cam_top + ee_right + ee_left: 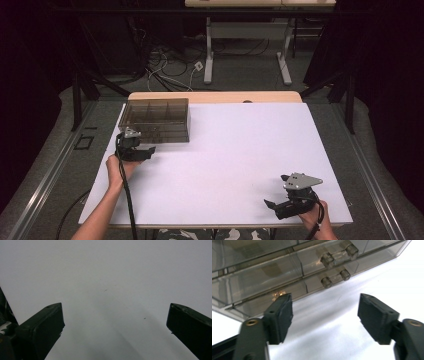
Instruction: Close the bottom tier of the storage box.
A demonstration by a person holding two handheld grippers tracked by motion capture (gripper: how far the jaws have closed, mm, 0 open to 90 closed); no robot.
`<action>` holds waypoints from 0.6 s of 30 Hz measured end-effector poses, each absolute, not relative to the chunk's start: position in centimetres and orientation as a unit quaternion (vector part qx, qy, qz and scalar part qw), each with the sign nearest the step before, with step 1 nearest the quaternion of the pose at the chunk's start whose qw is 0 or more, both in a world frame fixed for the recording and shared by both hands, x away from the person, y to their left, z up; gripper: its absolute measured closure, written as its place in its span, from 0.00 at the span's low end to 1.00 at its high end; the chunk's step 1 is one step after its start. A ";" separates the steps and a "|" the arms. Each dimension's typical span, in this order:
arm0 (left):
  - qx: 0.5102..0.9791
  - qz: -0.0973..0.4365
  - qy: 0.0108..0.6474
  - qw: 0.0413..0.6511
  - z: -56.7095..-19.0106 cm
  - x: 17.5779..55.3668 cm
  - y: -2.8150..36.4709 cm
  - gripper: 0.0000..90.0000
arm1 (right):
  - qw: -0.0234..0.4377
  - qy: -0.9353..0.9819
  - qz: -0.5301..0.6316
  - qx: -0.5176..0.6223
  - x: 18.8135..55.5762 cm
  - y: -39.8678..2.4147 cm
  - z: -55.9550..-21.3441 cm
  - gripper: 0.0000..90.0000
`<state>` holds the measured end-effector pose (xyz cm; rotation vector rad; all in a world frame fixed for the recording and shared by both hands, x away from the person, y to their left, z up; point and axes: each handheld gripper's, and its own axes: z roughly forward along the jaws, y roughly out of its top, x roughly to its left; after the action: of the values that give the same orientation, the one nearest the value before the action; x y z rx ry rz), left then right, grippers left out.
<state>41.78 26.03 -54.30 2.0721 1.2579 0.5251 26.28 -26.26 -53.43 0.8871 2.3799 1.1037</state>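
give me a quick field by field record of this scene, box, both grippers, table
box: smoky clear compartment box, lid shut, at the table's far left
left hand-held gripper: open, empty, just in front of the box, not touching it
right hand-held gripper: open, empty, over the near right of the table
table: white top
box clasps: two small clear ones facing the left hand-held gripper

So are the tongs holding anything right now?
No. Both the left tongs and right tongs are open with nothing between them; the smoky plastic box sits untouched nearby.
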 end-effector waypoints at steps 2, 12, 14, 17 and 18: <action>0.795 0.196 0.477 0.320 -54.2 41.5 26.0 0.24 | 0.183 0.847 0.389 0.313 26.3 -26.3 -53.4 0.00; 0.813 0.187 0.455 0.311 -53.9 40.3 25.2 0.06 | 0.181 0.847 0.388 0.316 26.2 -26.2 -53.4 0.00; 0.816 0.189 0.450 0.309 -53.8 40.1 25.0 0.02 | 0.185 0.844 0.392 0.316 26.2 -26.2 -53.5 0.00; 0.817 0.184 0.449 0.312 -53.7 39.8 24.8 0.00 | 0.184 0.845 0.391 0.314 26.3 -26.1 -53.5 0.00; 0.818 0.184 0.448 0.309 -53.7 39.7 24.7 0.00 | 0.184 0.847 0.390 0.312 26.3 -26.2 -53.5 0.00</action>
<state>39.69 24.72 -53.66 2.1632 1.1848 0.4860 26.28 -26.15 -53.53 0.8793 2.3882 1.0997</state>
